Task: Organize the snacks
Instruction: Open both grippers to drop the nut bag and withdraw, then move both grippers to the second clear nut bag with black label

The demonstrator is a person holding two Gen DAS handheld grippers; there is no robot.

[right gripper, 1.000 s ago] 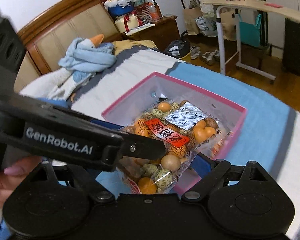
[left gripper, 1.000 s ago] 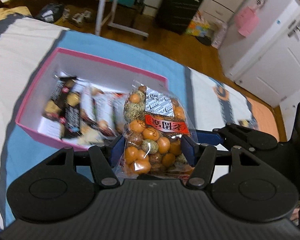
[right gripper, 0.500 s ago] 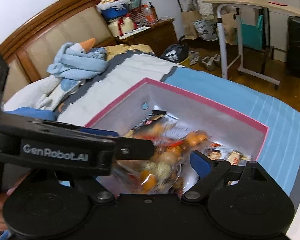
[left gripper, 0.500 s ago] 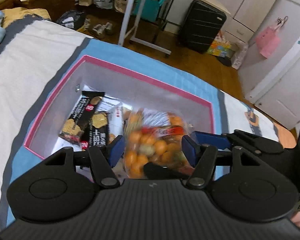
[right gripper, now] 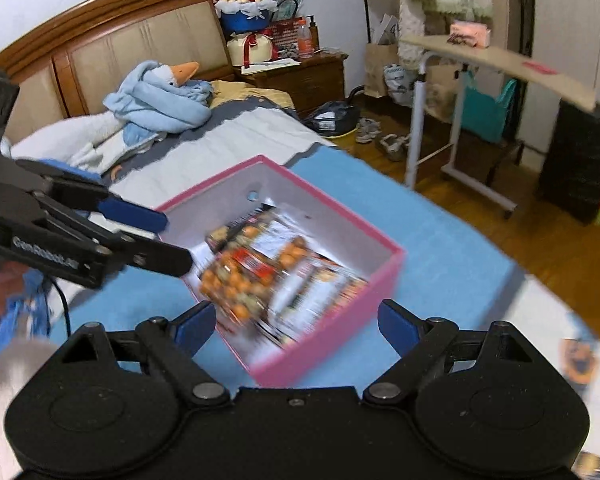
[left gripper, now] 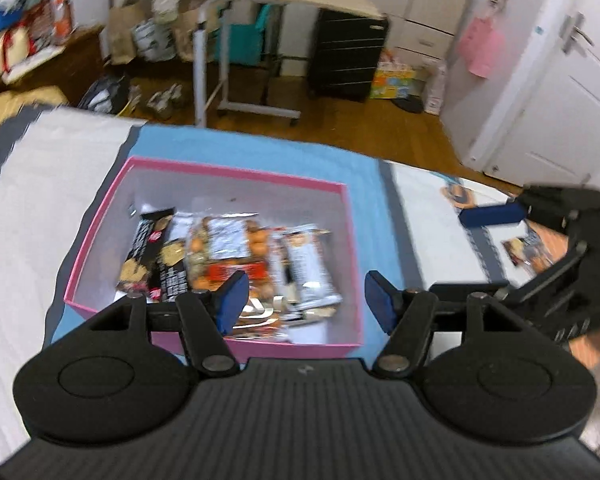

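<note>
**Nut bag lies in the pink box, both grippers spread and empty**

Left wrist view: the left gripper (left gripper: 304, 300) hangs over the near wall of the pink box (left gripper: 236, 173), its blue pads wide apart with nothing between them. Inside the box the bag of orange and green nuts (left gripper: 228, 252) lies flat near the middle, a red label across it. On the box's left side, touching the bag, lie dark snack bars (left gripper: 152, 252); on its right side lie white-wrapped bars (left gripper: 308, 264). The box rests on a blue sheet (left gripper: 260, 152). To the right of the box, well apart from it, the right gripper (left gripper: 496, 216) shows a blue pad, and beyond it a small snack packet (left gripper: 528, 252) lies on the bedding.

Right wrist view: the right gripper (right gripper: 296, 326) sits just before the near corner of the pink box (right gripper: 328, 354), fingers spread, holding nothing. The nut bag (right gripper: 248, 276) lies in the box, blurred, with other wrappers (right gripper: 320, 292) beside it toward the box's right. The left gripper (right gripper: 152, 236) reaches in from the left of the box, its pads parted over the box's left wall. Behind the box, a goose plush (right gripper: 160, 96) rests by the headboard.
</note>
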